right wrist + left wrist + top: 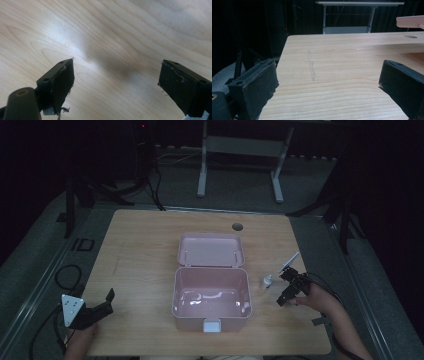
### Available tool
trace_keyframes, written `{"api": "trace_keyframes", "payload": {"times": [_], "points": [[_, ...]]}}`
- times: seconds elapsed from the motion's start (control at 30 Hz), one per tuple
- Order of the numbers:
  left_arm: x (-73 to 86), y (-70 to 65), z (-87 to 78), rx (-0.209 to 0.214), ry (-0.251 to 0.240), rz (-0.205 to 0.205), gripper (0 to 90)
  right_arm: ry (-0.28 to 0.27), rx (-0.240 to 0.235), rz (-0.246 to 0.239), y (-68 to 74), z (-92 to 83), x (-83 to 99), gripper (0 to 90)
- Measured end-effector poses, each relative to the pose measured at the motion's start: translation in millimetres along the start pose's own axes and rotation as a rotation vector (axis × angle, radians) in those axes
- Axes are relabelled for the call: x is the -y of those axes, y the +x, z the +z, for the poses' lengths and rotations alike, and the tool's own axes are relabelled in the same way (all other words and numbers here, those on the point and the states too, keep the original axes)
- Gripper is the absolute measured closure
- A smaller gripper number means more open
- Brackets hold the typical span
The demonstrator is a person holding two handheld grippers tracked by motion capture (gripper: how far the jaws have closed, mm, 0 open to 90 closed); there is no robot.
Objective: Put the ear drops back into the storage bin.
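A pink box stands open at the table's middle, its lid tipped back behind it and a white latch at its front. The box looks empty. A small white bottle stands just right of it, and a white pen-like stick lies beyond. My right gripper is open beside the bottle, pointing down at bare wood. My left gripper is open at the front left corner, nothing between its jaws; the lid's edge shows far right in its view.
The wooden table has a round cable hole at the back. A faint scratch runs across the wood ahead of the left gripper. A white desk frame and dark stands are on the floor beyond.
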State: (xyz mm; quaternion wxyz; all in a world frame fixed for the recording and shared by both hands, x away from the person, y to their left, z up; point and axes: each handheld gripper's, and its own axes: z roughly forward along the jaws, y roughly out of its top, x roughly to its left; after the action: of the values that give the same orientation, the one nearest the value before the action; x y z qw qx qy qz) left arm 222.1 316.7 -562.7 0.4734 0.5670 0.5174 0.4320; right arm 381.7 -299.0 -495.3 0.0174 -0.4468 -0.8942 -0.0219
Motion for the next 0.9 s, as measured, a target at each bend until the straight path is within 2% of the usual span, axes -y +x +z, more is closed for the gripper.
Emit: {"api": "trace_keyframes", "payload": {"times": [0.5,0.9], "points": [[0.0,0.1,0.0,0.004,-0.002,-0.001,2.0,0.008,0.011,-0.023,8.3,-7.0,-33.5,12.9],[-0.1,0.5,-0.4,0.006,-0.003,-0.004,2.0,0.023,0.016,-0.041,17.1,-0.5,-59.3,13.7]]}}
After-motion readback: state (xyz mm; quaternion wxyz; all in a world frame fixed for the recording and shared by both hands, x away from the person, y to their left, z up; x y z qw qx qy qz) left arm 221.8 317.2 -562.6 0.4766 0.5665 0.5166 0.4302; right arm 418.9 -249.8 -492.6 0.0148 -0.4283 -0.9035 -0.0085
